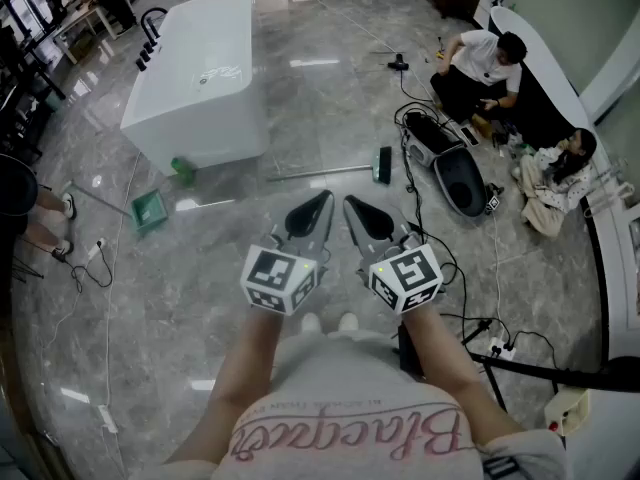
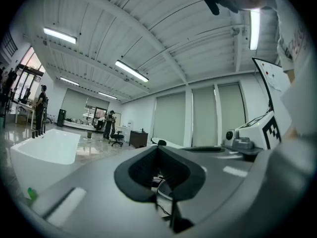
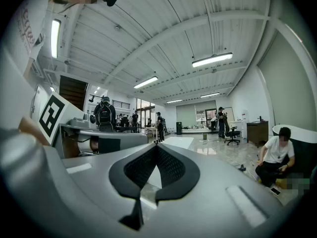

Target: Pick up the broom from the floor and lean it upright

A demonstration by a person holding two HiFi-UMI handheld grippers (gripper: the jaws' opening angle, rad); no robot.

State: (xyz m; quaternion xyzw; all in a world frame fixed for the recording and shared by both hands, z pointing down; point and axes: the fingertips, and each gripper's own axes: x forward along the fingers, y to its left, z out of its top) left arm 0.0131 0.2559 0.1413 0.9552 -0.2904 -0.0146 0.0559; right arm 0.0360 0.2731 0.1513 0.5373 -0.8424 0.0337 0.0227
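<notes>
My left claw (image 1: 312,213), grey-bodied with black pads, is closed with nothing between its jaws, and the matching right claw (image 1: 365,218) just beside it is closed and empty too. Both point level, out over the glossy grey marble floor (image 1: 300,118).

Beyond them, a little to the right and well apart from the tips, lies the long broom with a thin silvery handle and a green brush head (image 1: 335,171). It is flat on the floor, with the head at its right end and the handle running left.

I judge it light and stiff, though top-heavy toward the brush, so it would swing if I took it at the far handle tip. The metal handle looks smooth and could slip or roll between the pads. I would grip it fairly close to the head with one claw and steady it higher up with the other. The polished floor may let the head skate once it stands.

As for containers, the large white rectangular bathtub (image 1: 215,133) stands far left, and its inside looks empty from here. Near its front corner a small green dustpan (image 1: 150,208) lies on the floor with nothing in it. At the right a black-and-white shell-shaped case (image 1: 462,183) is dark inside, and I cannot tell its contents
</notes>
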